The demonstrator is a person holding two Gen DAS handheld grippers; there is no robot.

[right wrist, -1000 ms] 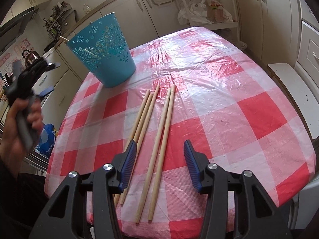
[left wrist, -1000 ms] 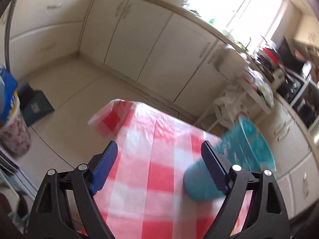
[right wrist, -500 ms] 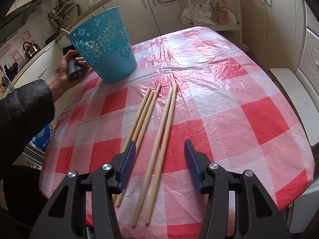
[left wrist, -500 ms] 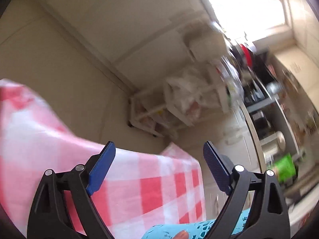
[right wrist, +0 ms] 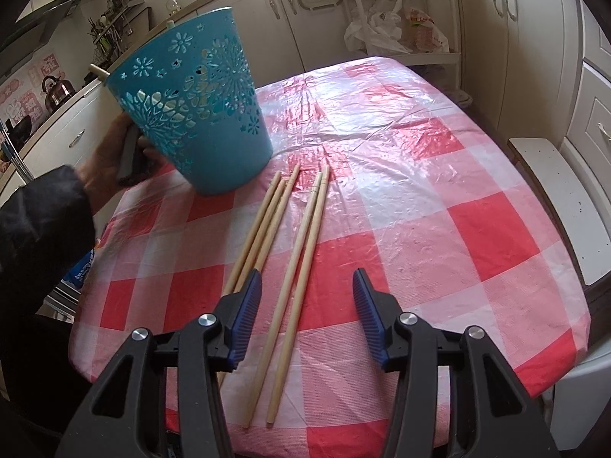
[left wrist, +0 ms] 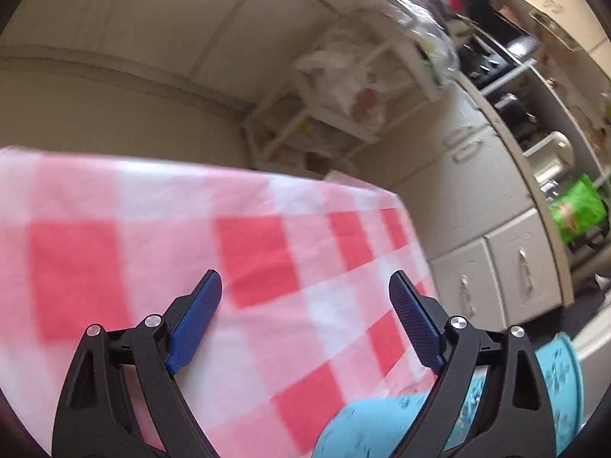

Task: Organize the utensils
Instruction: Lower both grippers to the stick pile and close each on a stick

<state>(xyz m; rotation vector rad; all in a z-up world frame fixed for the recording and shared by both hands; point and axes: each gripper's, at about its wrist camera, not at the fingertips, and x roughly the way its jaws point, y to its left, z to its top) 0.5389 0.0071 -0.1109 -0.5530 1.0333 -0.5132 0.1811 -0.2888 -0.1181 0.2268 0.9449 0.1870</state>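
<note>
Several long wooden chopsticks lie on the red-checked tablecloth: three side by side and a pair to their right. My right gripper hovers over the pair; its jaws are closing, the two sticks between them untouched. A turquoise cut-out basket stands tilted at the back left, with a stick end poking over its rim. A hand holds the left gripper's handle just behind it. In the left wrist view my left gripper is open and empty, the basket under its right finger.
A white bench stands beyond the table's right edge. A white shelf trolley with plastic bags is past the far edge, in front of cream cabinets. A kettle sits on the counter at far left.
The left hand came in behind the basket, and the basket now leans toward the sticks. The left view swung down onto the tablecloth. The right jaws have narrowed over the pair.
</note>
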